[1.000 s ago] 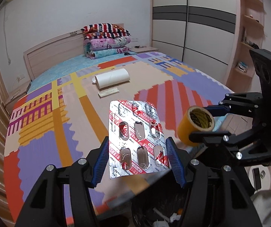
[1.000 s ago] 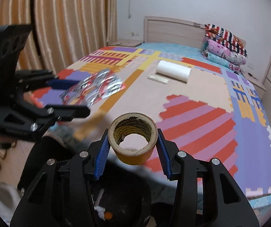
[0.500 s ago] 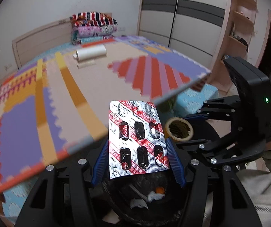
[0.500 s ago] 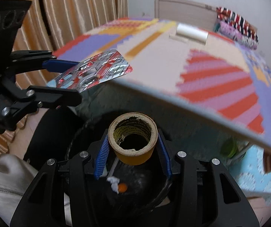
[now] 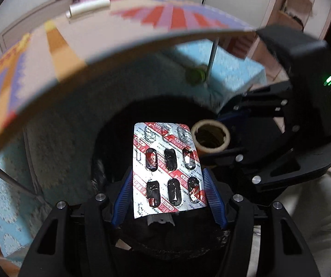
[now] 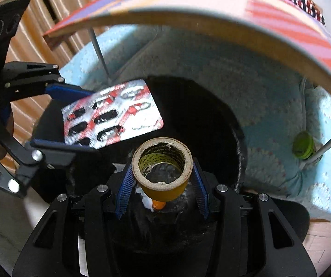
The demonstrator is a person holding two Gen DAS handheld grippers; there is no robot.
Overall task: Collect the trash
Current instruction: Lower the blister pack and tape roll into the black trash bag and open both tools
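Observation:
My left gripper (image 5: 167, 191) is shut on an empty red and silver blister pack (image 5: 165, 166) and holds it flat over the black trash bin (image 5: 114, 133). My right gripper (image 6: 162, 184) is shut on a nearly used-up yellow tape roll (image 6: 163, 168), also over the bin's dark opening (image 6: 200, 120). The two grippers are side by side: the tape roll (image 5: 211, 136) shows to the right of the pack in the left wrist view, and the pack (image 6: 112, 115) shows to the left of the roll in the right wrist view. White and orange scraps (image 6: 154, 204) lie in the bin.
The edge of the colourful patchwork board (image 5: 73, 53) overhangs just above the bin. A white roll (image 5: 89, 5) lies far back on it. Light blue bedding (image 6: 281, 143), a metal leg (image 6: 98, 50) and a green cap (image 6: 303, 147) are under the board. Curtains (image 6: 50, 7) hang at left.
Both grippers have dropped from above the board to below its edge, over the trash bin's mouth. Each still holds its item.

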